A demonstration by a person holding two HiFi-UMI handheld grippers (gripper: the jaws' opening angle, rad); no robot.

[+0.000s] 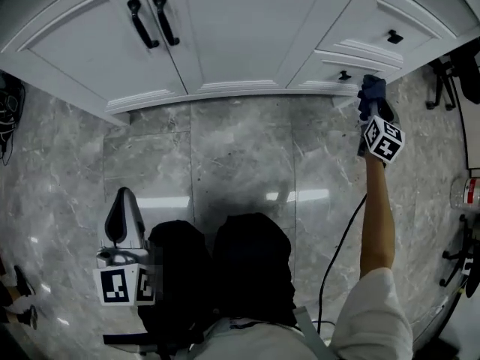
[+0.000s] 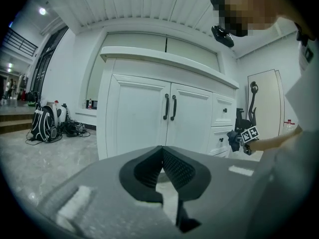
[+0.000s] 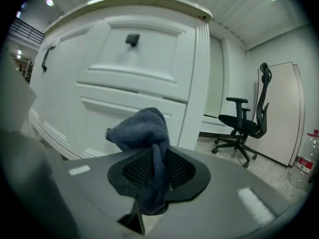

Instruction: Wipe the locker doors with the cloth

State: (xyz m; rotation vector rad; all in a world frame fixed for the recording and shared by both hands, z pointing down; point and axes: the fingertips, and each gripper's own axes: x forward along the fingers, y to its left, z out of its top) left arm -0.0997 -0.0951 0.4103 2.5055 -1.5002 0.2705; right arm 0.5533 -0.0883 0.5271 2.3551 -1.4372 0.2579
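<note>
Clamping the blue cloth (image 3: 140,128) between its jaws, the right gripper (image 3: 158,156) points at the white locker's drawer fronts (image 3: 132,63). The cloth bunches above the jaw tips and a tail hangs below them. It sits close before the lower drawer; whether it touches the drawer cannot be told. The double doors (image 1: 97,43) with their black handles (image 1: 142,22) stand to this gripper's left, and an office chair (image 3: 241,126) to its right. The left gripper (image 2: 162,156) is clenched on nothing, with the doors well ahead of it.
</note>
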